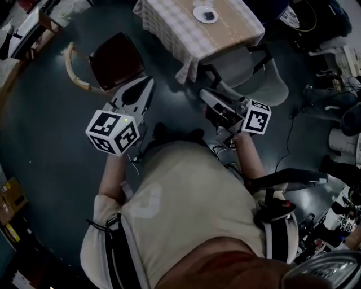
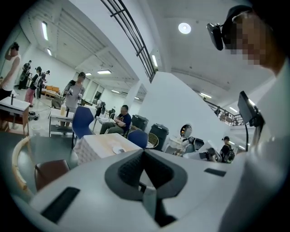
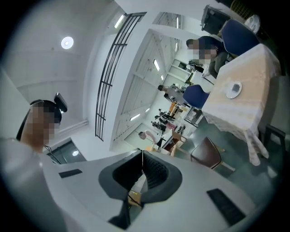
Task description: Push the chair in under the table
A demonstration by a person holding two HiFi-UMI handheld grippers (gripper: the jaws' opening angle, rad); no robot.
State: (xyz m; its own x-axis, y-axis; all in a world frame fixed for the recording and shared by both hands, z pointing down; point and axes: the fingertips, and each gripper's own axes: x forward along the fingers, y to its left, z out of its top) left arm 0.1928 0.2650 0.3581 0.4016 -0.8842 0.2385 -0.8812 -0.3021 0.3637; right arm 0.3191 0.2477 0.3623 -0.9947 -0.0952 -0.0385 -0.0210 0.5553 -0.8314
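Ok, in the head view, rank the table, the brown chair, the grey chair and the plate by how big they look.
1. table, even cut off at the top edge
2. brown chair and grey chair: they look alike, with the grey one partly hidden under the table
3. plate

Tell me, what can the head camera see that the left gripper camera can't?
Only the head view shows the right gripper and the marker cubes on both grippers. Only the left gripper view shows blue chairs, a seated person far off and ceiling lights. Both show the cloth-covered table, its white dish, the brown chair standing away from it, and the left gripper, jaws together and empty.
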